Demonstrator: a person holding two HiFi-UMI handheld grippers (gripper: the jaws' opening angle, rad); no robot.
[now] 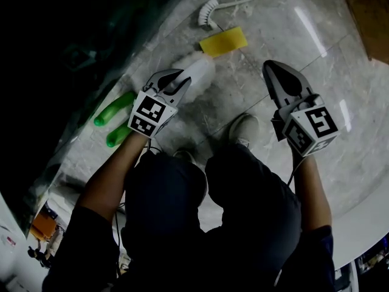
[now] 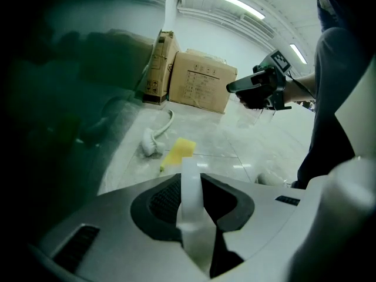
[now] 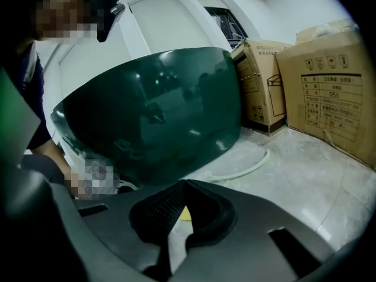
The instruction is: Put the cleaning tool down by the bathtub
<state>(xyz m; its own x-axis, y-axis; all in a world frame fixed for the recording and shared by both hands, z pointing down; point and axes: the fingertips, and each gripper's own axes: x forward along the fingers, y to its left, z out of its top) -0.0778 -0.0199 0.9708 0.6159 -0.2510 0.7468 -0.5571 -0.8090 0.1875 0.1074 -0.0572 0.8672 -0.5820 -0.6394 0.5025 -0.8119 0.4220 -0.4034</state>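
Nothing has been set down yet. The white cleaning tool with a flat translucent plastic handle and a pale fuzzy head (image 1: 196, 70) sits just left of centre in the upper half of the head view. The jaws of the left tool (image 1: 177, 79) are clamped on its handle. Whether the fuzzy head touches the pale grey marbled tile floor (image 1: 273, 35) I cannot tell.

The dark green glossy bathtub (image 3: 153, 122) fills the upper left of the head view, near the held item, so the spot looks about right. What is left, I judge, is to lower it onto the tiles beside the tub and release it.

The right tool (image 1: 273, 70), at the upper right, has its jaws together on nothing (it seems to play no part here). A yellow rectangular sponge (image 1: 223, 41) and a white long-handled brush (image 1: 208, 14) already lie on the floor at top centre.
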